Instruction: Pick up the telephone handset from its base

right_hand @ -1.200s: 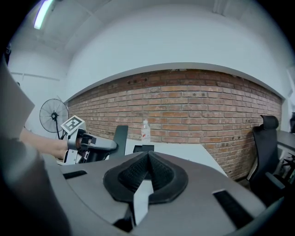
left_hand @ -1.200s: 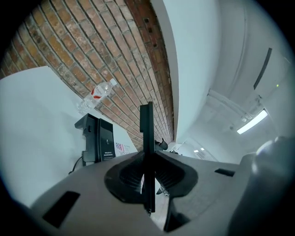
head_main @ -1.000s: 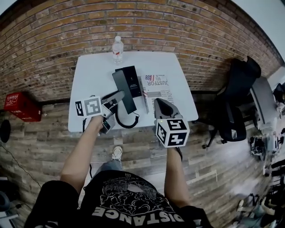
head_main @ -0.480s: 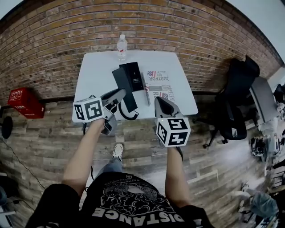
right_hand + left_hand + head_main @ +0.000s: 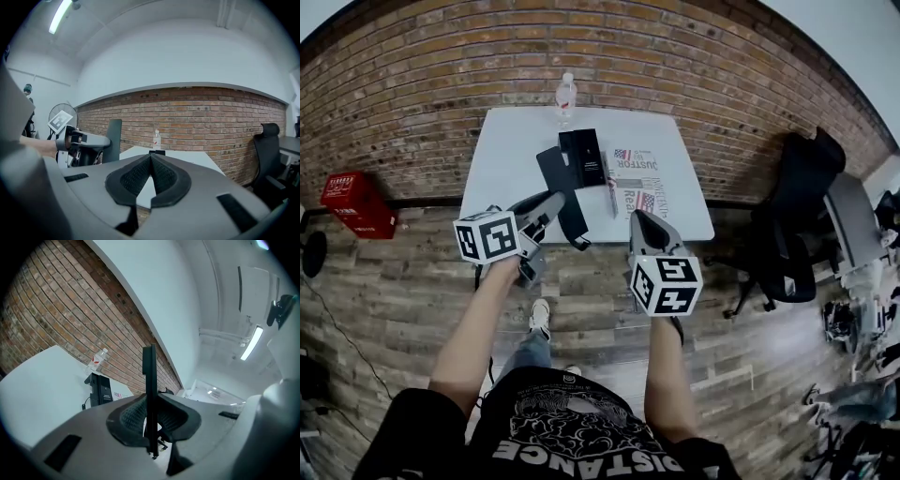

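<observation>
The telephone handset is off its base and hangs out past the near edge of the counter, over the wooden floor. The base stays behind on the counter, near the water bottle and beside a newspaper. I read the handset as a stiff, light bar of smooth plastic, long and flat, so I'd expect it to swivel or slide if pinched near one end. I judge the best hold to be across its two broad faces near mid-length, and the tethered cord may tug back towards the base. My left gripper has roughly that hold. Its own view shows the jaws only narrowly apart, with both pads pressed on the slab, which stands edge-on and upright between them. My right gripper sits beside it, clear of the counter's things, its pads brought together at the tips with nothing between them.
</observation>
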`<state>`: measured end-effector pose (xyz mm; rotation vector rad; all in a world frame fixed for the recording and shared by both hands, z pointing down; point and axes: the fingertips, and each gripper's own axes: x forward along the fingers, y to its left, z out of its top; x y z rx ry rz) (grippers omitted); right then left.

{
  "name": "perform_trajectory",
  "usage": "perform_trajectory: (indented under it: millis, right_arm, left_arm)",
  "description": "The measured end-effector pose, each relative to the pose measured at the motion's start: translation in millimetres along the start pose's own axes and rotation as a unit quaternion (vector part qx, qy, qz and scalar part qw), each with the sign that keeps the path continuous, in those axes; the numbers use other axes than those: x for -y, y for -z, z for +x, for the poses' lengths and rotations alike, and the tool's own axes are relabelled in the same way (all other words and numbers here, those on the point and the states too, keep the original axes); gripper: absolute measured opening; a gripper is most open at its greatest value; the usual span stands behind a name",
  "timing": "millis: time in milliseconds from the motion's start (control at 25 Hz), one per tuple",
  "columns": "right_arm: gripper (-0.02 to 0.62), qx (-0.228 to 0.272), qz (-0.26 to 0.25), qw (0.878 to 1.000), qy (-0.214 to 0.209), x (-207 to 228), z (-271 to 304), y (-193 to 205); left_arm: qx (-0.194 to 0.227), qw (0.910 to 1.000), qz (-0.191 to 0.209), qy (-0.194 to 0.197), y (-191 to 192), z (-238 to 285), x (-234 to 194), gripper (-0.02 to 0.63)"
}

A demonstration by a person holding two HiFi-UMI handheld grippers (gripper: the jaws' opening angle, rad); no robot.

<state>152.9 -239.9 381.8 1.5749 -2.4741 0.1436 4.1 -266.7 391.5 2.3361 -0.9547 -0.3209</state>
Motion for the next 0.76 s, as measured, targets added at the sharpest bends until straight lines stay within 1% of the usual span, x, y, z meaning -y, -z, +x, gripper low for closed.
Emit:
perform_trajectory:
  millis: [760]
  right_arm:
    - [0.000,0.001,-0.004,1.000,-0.002,15.0,-25.7,3.4]
  left_arm:
    - [0.002,0.9998,0.011,-0.016,14.7,-2.5,22.1,0.072]
